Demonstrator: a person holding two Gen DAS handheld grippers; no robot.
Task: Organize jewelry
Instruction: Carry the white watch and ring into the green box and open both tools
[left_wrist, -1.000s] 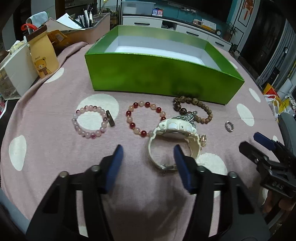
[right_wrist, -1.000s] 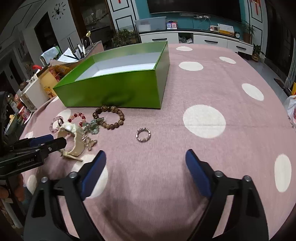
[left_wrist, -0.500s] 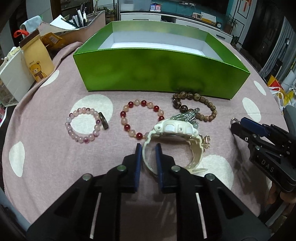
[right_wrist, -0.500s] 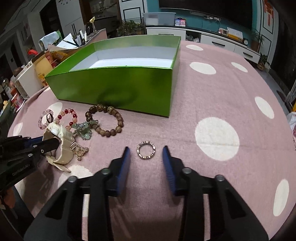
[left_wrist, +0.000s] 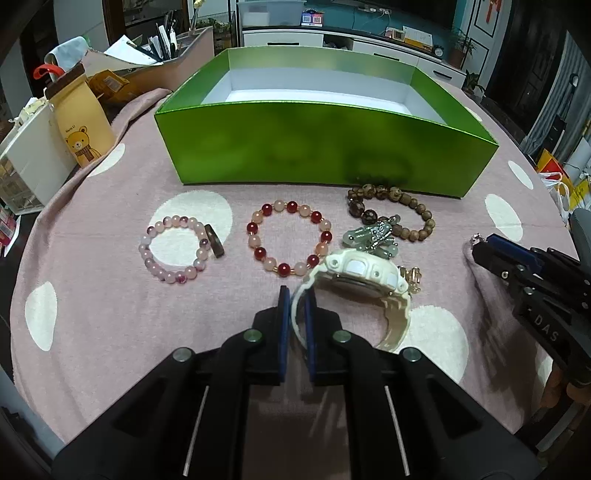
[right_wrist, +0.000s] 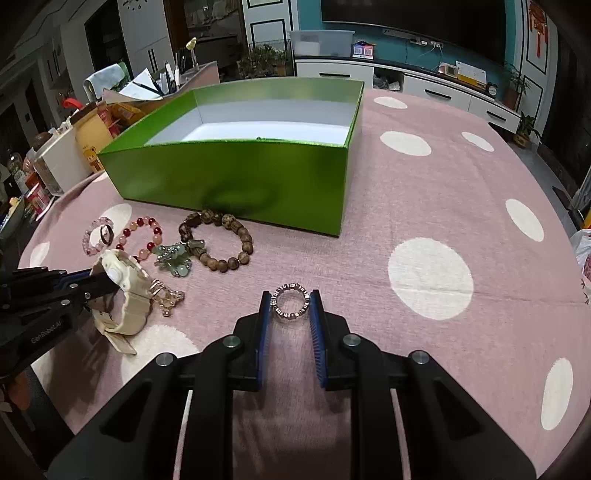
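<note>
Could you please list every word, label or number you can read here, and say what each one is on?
"DAS": right gripper, on its black body, rest cut off.
"GenRobot.AI": left gripper, on its body.
Small print above the bear on the yellow bag: too small to read.
Clock, shelf labels: blurred.

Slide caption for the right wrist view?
Right gripper closing its fingers around the ring near the empty green box.

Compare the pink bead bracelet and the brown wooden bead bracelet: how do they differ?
The pink bead bracelet has small pale glossy beads; the brown wooden bead bracelet has bigger dark matte ones. The pink one lies far left, clear of the green box; the brown one lies right against it. Both lie flat.
</note>
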